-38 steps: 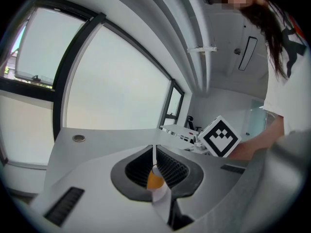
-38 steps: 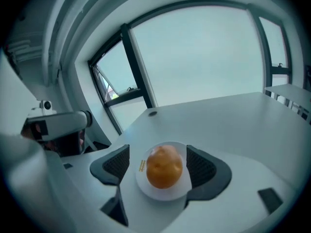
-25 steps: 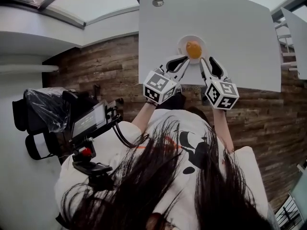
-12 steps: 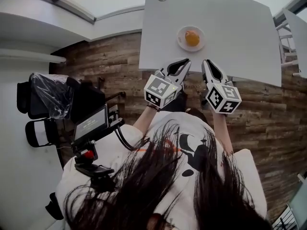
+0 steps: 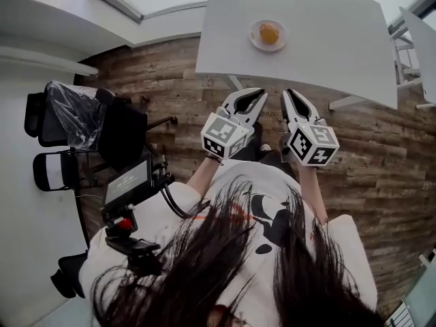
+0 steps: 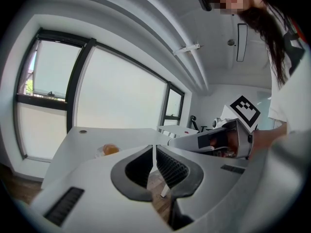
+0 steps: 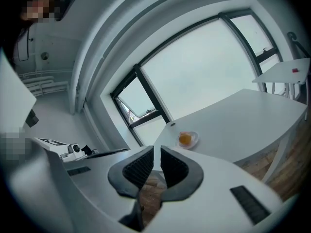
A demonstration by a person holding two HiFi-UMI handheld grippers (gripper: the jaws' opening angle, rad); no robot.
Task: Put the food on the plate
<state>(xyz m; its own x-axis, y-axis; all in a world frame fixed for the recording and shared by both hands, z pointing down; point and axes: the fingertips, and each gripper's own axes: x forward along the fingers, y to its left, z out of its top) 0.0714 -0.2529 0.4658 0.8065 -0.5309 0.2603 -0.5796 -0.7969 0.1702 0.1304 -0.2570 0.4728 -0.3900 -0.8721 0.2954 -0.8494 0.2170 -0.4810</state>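
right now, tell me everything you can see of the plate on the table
The plate is small, round, shallow and pale, white or clear. It is too small in view to tell the material. It lies flat on the white table, nearer the table's left edge than its right in the head view. One rounded orange piece of food sits in its middle. Apart from the food and the table, nothing touches it.
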